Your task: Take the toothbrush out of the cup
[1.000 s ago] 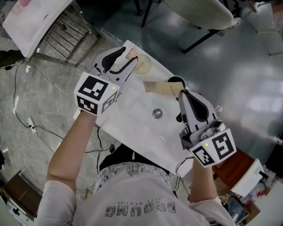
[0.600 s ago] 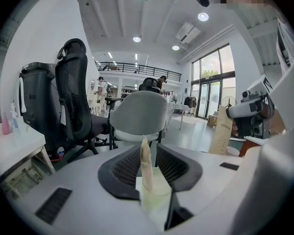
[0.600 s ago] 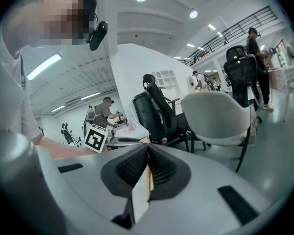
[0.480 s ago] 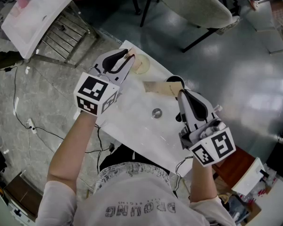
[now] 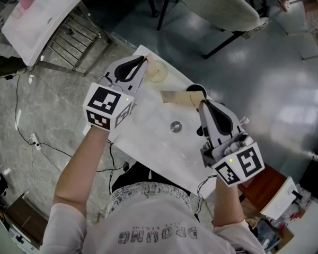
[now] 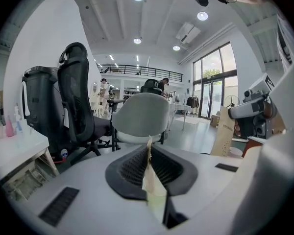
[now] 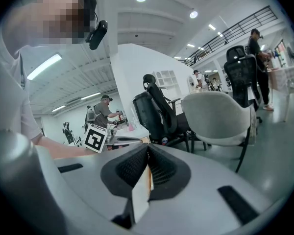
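Far left, on the floor beyond the table: white board (image 5: 37, 15) on a metal rack, tilted.

Left gripper (image 5: 146, 61): at the far left corner of the white table (image 5: 148, 147), marker cube (image 5: 108, 106) toward the near side. Jaws just closed in and now clenched on the thin, pale rim of the cup (image 5: 159, 72), seen in the left gripper view as a cream edge pinched between the ribbed pads.

Cup: pale, round, mouth upward, at the far edge of the table, just right of the left jaw tips.

Middle of the table: round metal fitting (image 5: 176, 125), between the two grippers and nearer than both jaw tips.

Toothbrush (image 5: 176, 97): flat, tan, apparently in a paper sleeve; out of the cup, right of it and near it, not touching it. One end clamped in the right jaws, the rest reaching left over the table. Contact with the table surface not readable.

Right gripper (image 5: 201, 103): at the right side of the table, marker cube (image 5: 238, 165) toward the near right. Jaws clenched on the toothbrush, shown edge-on between the pads in the right gripper view.

Far right, beyond the table: grey office chair (image 5: 220, 4) on a glossy floor.
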Tool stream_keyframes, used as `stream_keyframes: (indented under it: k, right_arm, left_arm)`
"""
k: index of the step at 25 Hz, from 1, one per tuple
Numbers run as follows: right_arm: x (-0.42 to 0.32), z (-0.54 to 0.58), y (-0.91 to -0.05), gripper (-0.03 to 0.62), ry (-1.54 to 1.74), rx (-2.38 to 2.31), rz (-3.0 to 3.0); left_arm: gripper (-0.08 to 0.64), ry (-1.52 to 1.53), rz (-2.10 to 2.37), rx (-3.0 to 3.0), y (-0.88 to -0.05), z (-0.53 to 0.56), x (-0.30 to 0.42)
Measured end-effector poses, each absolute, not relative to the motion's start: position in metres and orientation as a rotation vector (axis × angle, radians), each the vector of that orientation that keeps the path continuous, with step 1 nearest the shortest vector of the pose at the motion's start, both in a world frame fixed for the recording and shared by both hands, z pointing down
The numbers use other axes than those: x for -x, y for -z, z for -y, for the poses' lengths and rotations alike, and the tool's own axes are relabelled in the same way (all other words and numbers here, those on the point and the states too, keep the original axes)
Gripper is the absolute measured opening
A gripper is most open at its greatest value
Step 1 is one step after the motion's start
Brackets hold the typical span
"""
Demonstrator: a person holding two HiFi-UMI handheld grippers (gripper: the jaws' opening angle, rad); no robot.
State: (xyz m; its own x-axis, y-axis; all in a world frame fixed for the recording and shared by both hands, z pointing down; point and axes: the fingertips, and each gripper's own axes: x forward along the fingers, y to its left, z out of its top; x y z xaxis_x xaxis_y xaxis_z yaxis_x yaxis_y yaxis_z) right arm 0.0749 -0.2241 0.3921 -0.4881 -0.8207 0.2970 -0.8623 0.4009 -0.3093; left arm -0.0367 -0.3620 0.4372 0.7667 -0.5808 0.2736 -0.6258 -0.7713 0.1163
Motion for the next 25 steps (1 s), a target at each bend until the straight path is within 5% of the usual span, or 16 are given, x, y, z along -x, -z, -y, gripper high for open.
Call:
stream_keyframes:
  k: [25]
  right_arm:
    - [-0.071, 0.201, -0.343, 0.009, -0.52, -1.579, 2.611]
  left_arm:
    - [0.028, -0.181, 1.012, -2.89, -0.347, 0.34, 0.048]
